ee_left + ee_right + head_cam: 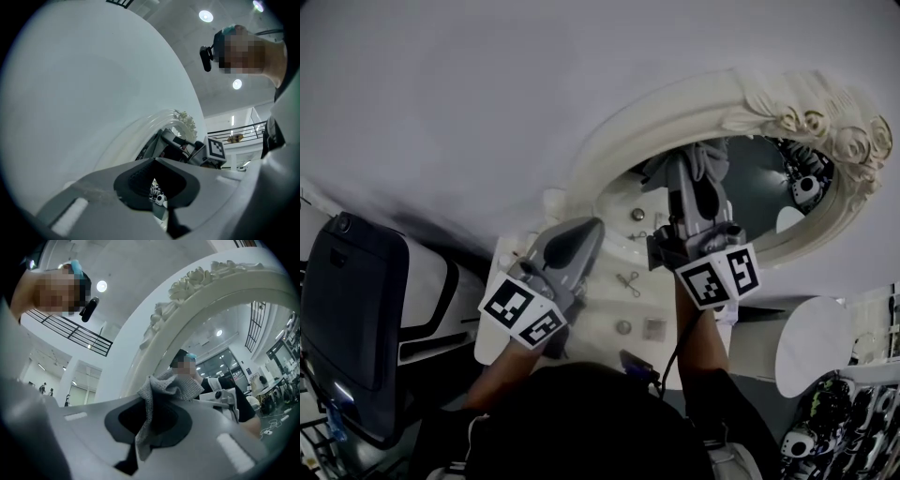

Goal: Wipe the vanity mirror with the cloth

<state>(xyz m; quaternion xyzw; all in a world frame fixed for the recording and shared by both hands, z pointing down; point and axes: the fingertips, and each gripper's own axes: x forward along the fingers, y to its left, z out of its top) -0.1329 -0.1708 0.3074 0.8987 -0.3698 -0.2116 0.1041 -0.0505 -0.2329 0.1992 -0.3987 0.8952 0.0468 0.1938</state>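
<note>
While right gripper [149,427] pinches cloth [161,387] at the vanity mirror [764,169], rubbing may tug it loose; left gripper [157,204] closed, empty

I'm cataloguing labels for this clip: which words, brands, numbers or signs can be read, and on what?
No readable words or numbers in any view.
Marker cube on the left gripper: black-and-white squares only, no letters.
Marker cube on the right gripper: the same.
</note>
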